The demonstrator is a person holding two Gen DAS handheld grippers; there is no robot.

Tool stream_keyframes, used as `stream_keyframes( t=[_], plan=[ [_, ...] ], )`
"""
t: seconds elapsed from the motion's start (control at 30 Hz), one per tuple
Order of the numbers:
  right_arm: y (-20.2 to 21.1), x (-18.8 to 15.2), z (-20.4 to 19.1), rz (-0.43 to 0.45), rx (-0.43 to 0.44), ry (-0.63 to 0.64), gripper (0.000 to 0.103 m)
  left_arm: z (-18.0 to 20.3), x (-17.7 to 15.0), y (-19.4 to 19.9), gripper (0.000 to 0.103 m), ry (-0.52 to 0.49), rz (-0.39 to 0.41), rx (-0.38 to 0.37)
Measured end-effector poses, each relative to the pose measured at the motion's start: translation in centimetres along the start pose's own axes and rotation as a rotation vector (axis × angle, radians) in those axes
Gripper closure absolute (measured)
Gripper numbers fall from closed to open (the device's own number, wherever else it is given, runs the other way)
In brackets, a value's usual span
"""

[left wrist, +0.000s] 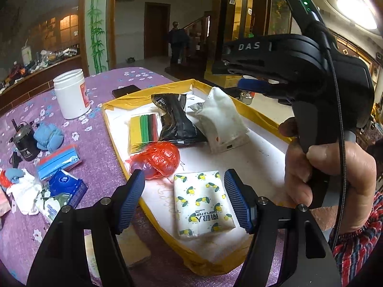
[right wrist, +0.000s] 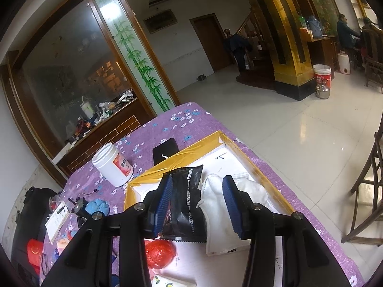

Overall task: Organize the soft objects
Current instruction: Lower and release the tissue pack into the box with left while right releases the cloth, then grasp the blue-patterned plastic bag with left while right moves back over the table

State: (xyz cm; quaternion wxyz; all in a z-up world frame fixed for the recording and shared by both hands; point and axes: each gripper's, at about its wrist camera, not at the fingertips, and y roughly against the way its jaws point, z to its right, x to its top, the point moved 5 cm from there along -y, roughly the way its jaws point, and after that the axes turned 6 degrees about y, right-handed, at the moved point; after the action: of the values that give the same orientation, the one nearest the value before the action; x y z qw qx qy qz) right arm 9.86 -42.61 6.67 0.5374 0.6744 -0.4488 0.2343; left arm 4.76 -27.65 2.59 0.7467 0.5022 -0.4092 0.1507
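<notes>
A white tray with a yellow taped rim (left wrist: 112, 105) (right wrist: 191, 148) lies on the purple flowered tablecloth. In it are a lemon-print tissue pack (left wrist: 203, 203), a red plastic bag ball (left wrist: 160, 157) (right wrist: 159, 251), a stack of coloured cloths (left wrist: 143, 129), a black packet (left wrist: 177, 122) (right wrist: 184, 205) and a white cloth pouch (left wrist: 222, 119) (right wrist: 215, 215). My left gripper (left wrist: 185, 201) hangs open over the tissue pack, its pads apart from it. My right gripper (right wrist: 198, 205) (left wrist: 239, 76), held by a hand, hovers open above the black packet and the pouch, with nothing gripped.
Left of the tray stand a white jar (left wrist: 71, 93), a dark phone (left wrist: 125, 89), a blue knotted cloth (left wrist: 49, 136), a blue-and-red zip bag (left wrist: 59, 160), a blue tissue pack (left wrist: 67, 184) and white cloth (left wrist: 26, 191). A wooden chair (right wrist: 368, 191) stands beyond the table's right edge.
</notes>
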Motion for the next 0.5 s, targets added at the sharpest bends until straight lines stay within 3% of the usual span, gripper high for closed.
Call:
stream_keyframes(
  t=[0.5],
  plan=[
    [0.2, -0.1, -0.5, 0.01, 0.003, 0.023, 0.053, -1.3, 0.5, 0.1, 0.035, 0.055, 0.008, 0.018]
  ],
)
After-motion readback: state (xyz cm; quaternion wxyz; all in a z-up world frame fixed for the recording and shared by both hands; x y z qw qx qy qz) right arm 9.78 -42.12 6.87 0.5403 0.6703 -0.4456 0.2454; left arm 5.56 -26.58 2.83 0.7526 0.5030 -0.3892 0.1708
